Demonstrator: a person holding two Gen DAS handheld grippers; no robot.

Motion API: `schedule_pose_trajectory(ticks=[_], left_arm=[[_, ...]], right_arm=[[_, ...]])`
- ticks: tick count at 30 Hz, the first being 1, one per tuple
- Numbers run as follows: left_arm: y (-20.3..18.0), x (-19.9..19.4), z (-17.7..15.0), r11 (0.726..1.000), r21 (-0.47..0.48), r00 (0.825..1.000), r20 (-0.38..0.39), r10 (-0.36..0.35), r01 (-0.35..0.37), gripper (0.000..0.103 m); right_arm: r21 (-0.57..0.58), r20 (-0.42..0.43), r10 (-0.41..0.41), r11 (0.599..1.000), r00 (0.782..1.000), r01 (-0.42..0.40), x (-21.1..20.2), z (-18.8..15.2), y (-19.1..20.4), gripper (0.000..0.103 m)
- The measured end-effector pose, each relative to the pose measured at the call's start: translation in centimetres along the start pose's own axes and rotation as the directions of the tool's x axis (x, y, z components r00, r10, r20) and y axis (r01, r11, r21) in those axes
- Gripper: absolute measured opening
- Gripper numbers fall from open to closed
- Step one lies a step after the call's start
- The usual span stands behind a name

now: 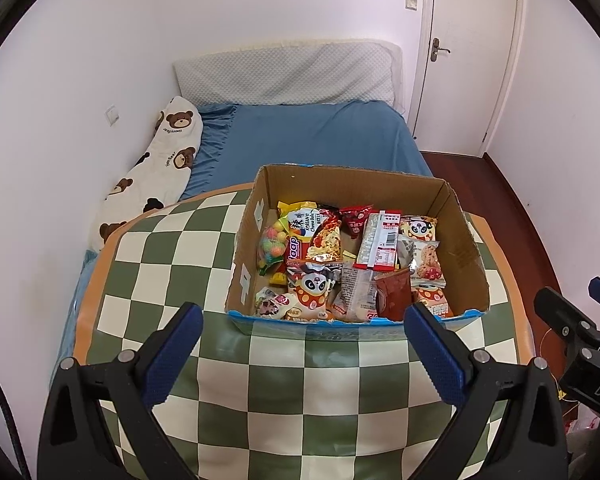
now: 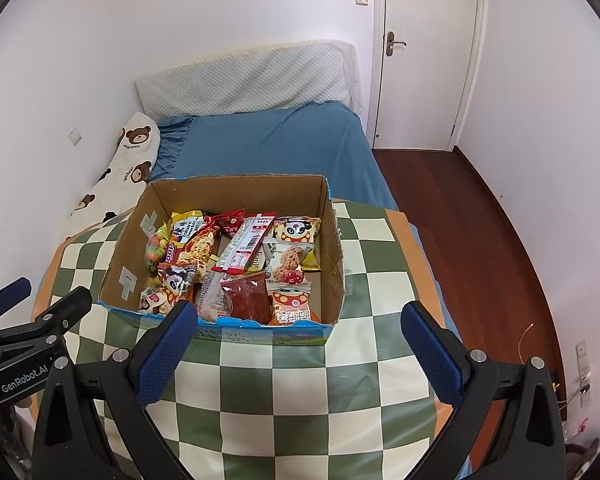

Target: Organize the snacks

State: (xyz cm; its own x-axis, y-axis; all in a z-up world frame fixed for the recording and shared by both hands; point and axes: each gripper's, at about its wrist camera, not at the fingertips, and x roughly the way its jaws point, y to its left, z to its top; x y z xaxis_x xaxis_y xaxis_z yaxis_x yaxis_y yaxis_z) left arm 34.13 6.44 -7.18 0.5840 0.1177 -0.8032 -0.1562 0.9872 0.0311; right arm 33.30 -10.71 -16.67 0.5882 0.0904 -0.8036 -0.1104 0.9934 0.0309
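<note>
While packets of snacks lie heaped inside a cardboard box on the checkered table, the left gripper and right gripper hover spread wide and empty, seemingly poised to reach in.

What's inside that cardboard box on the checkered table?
The cardboard box holds loose snack packets: a noodle packet, panda-print packets, a bag of coloured candy balls, an oat cookie and a dark red sachet. Whatever lies beneath the pile is covered.
</note>
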Motion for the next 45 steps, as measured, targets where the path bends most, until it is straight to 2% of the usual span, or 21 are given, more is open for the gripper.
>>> schedule_pose_trajectory(ticks=[45], left_arm=[[-0.5, -2.1, -0.3, 1.0, 0.007, 0.999, 0.032, 0.001, -0.001, 0.103]], right_arm=[[0.001, 0.028, -0.004, 1.0, 1.0, 0.004, -2.0, -0.1, 0.0, 0.103]])
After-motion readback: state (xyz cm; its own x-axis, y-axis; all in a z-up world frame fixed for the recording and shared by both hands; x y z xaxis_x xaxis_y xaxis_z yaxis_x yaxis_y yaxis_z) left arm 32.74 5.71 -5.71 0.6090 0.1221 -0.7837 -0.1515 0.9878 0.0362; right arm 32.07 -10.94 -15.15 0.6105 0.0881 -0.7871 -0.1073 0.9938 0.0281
